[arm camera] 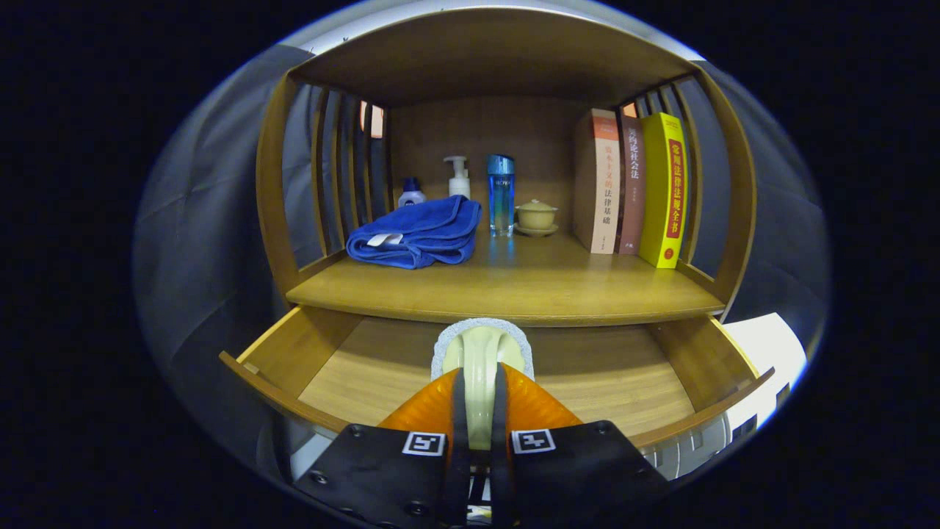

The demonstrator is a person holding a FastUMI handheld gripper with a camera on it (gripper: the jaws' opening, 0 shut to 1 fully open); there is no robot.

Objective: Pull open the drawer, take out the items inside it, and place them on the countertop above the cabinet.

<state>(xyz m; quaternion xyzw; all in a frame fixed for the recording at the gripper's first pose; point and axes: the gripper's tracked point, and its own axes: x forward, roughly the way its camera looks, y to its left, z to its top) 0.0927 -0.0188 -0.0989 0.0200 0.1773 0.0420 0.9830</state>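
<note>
Gripper clamping pale brush, over open drawer

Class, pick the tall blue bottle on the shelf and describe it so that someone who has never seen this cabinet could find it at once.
Start at the wooden cabinet's shelf, above the open drawer. Along its back stand several small things; the blue bottle stands between a white pump bottle and a small lidded cup. It alone is tall, clear blue and capped.

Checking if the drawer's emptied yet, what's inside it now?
The open wooden drawer shows bare floor; the gripper is shut on a cream-handled brush above it. The drawer's back, under the shelf, is hidden.
</note>
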